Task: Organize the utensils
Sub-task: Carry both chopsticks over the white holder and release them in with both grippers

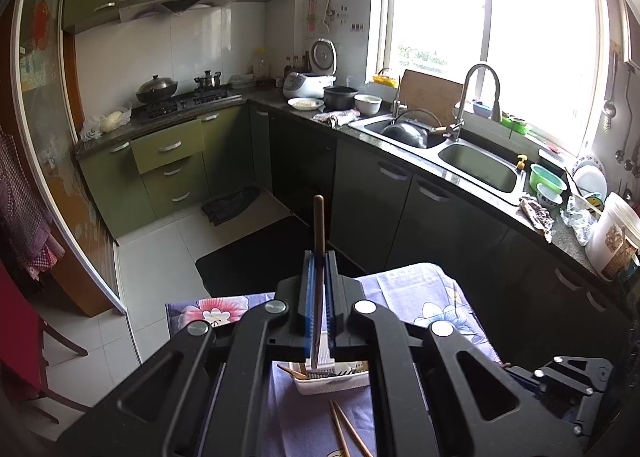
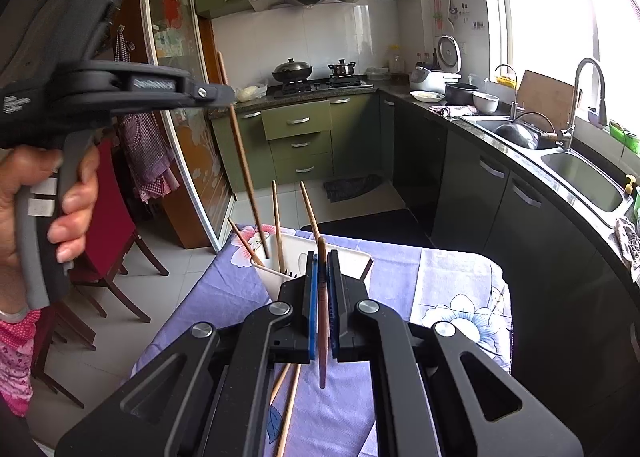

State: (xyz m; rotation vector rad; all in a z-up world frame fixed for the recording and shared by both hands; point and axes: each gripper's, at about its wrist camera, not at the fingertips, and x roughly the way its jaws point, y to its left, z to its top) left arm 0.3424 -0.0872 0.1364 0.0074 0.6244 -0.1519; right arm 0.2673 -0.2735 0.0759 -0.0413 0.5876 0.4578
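From the left wrist camera, your left gripper (image 1: pixel 319 257) is clenched on a dark chopstick (image 1: pixel 318 225) that stands nearly upright between the pads, its top poking above the fingertips. Below it, on the flowered cloth (image 1: pixel 420 289), sits the white holder (image 1: pixel 340 383); something already stands in it, though the linkage hides most of it. Two loose chopsticks (image 1: pixel 346 429) lie on the cloth just in front of the holder, not yet sorted.

From the right wrist camera, your right gripper (image 2: pixel 321 261) is clenched on a second dark chopstick (image 2: pixel 323 321), also held upright, its lower end hanging below the jaws. Your left hand (image 2: pixel 48 197) holds the other tool raised at the left, its chopstick (image 2: pixel 240 145) slanting down toward the holder (image 2: pixel 276 257). Three lighter chopsticks stand tilted in the holder's near compartment. Two more lie on the cloth under the gripper.

My reading: you are partway through. A few are in, two are in your grips, and at least two are left on the cloth.
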